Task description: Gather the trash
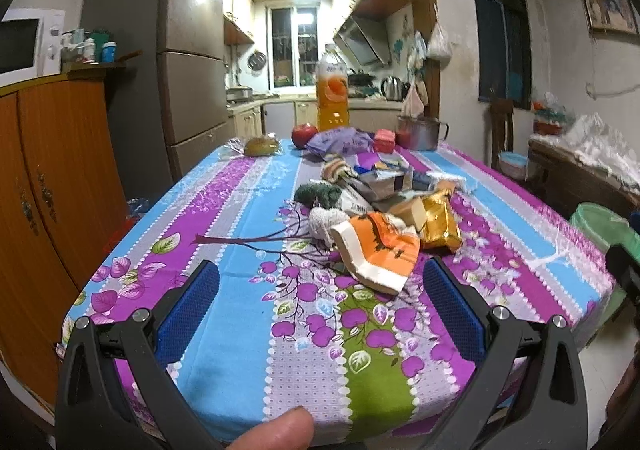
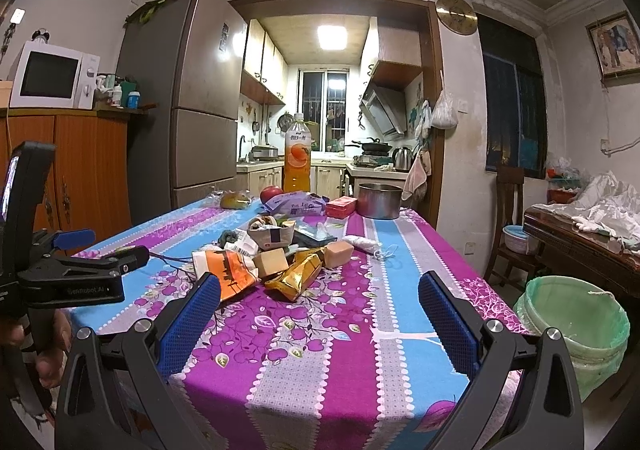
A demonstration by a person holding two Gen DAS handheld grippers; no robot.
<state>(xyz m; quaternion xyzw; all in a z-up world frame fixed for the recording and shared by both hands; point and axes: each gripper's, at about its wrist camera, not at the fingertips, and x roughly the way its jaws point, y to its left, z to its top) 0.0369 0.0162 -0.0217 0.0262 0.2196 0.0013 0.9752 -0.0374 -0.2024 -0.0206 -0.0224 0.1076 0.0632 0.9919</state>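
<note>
A pile of trash lies mid-table: an orange-and-white wrapper point(image 1: 378, 250) point(image 2: 228, 270), a gold foil bag point(image 1: 440, 220) point(image 2: 296, 276), tan cartons point(image 2: 272, 263), crumpled paper packs point(image 1: 384, 182) and a green knit lump point(image 1: 318, 194). A green-lined trash bin point(image 2: 576, 324) stands on the floor right of the table; it also shows in the left wrist view point(image 1: 600, 222). My left gripper point(image 1: 320, 270) is open and empty above the near table edge. My right gripper point(image 2: 320, 282) is open and empty, just short of the pile. The left gripper's body shows at left point(image 2: 80, 270).
At the table's far end stand an orange juice bottle point(image 2: 297, 158), an apple point(image 2: 271, 194), a purple snack bag point(image 2: 296, 204), a red box point(image 2: 341, 207) and a metal pot point(image 2: 379, 200). A wooden cabinet point(image 1: 52, 178) is left; a chair point(image 2: 508, 210) and cluttered sideboard point(image 2: 580, 242) right.
</note>
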